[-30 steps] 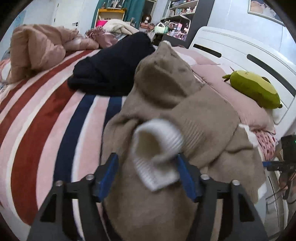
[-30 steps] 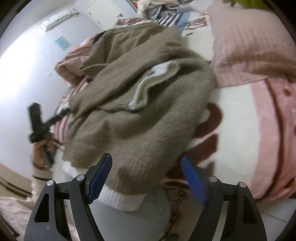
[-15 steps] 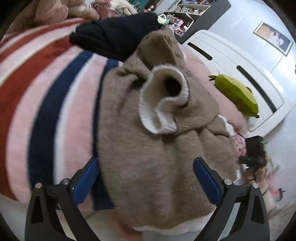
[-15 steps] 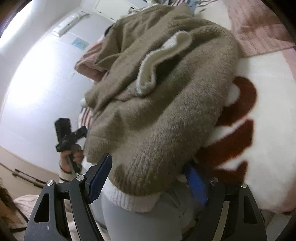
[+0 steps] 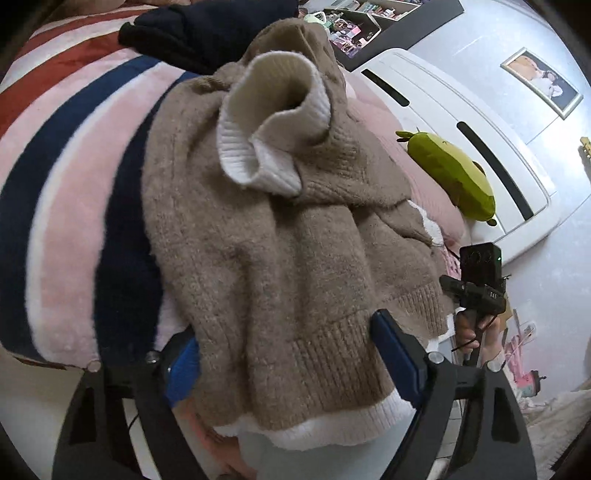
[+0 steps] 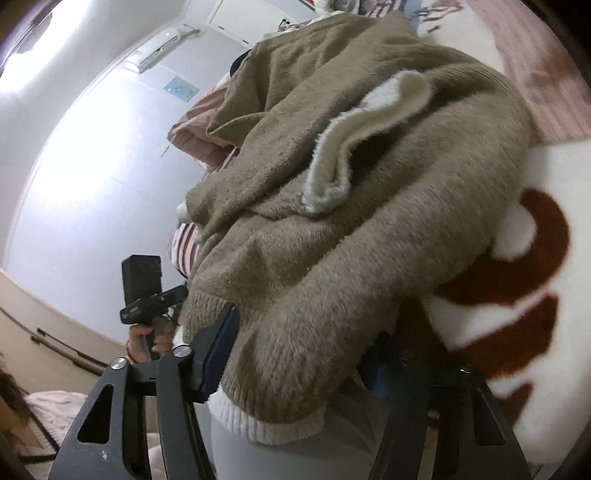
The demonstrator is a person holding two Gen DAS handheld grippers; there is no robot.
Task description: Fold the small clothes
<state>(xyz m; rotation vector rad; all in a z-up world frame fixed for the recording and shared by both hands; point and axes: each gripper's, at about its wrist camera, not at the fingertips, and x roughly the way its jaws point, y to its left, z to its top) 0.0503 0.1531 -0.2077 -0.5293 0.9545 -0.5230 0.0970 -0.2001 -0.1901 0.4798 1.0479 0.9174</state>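
A tan knit sweater (image 5: 280,236) with white trim lies bunched at the bed's near edge, its white cuff (image 5: 269,122) standing up on top. My left gripper (image 5: 291,354) is open, its blue fingers on either side of the sweater's ribbed hem, which hangs over the edge. In the right wrist view the same sweater (image 6: 369,206) fills the frame. My right gripper (image 6: 299,354) is open around the hem at the other corner; its right finger is hidden under the cloth.
The bed has a striped pink, navy and red blanket (image 5: 74,192). A dark navy garment (image 5: 199,29) lies behind the sweater. A green plush toy (image 5: 454,177) lies by the white headboard (image 5: 480,122). A pink garment (image 6: 199,129) lies farther back.
Both grippers have dropped to the bed's edge and moved in around the sweater's hem. The left gripper let go of the white cuff, which now stands on top.
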